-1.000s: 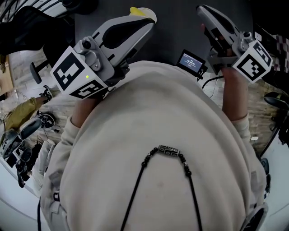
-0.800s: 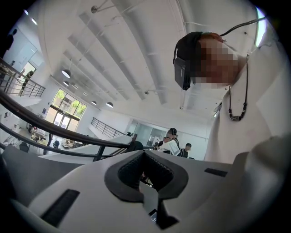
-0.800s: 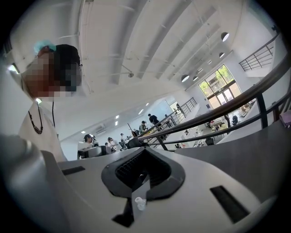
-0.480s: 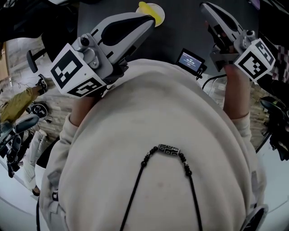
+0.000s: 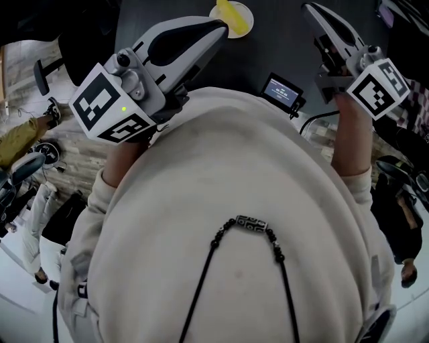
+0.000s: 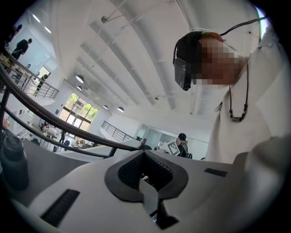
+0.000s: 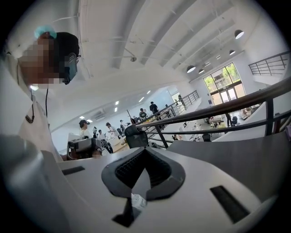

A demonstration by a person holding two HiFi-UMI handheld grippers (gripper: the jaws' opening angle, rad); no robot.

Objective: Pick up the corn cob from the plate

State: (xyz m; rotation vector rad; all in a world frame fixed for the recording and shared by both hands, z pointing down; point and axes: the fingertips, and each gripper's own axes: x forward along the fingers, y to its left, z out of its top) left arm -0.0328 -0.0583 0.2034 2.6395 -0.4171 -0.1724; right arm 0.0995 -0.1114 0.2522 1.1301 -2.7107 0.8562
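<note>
The left hand-held gripper and right hand-held gripper hover closed and empty, short of the corn cob lying on its plate across the tabletop. The approach seems in hand; next, one must open and straddle the cob.

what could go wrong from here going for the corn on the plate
Left gripper and right gripper both have jaws together; unopened, either would likely shove the corn off the plate. The plate is cut off at the head view's top edge, so aiming may be poor. The small screen near the right gripper could get bumped.
</note>
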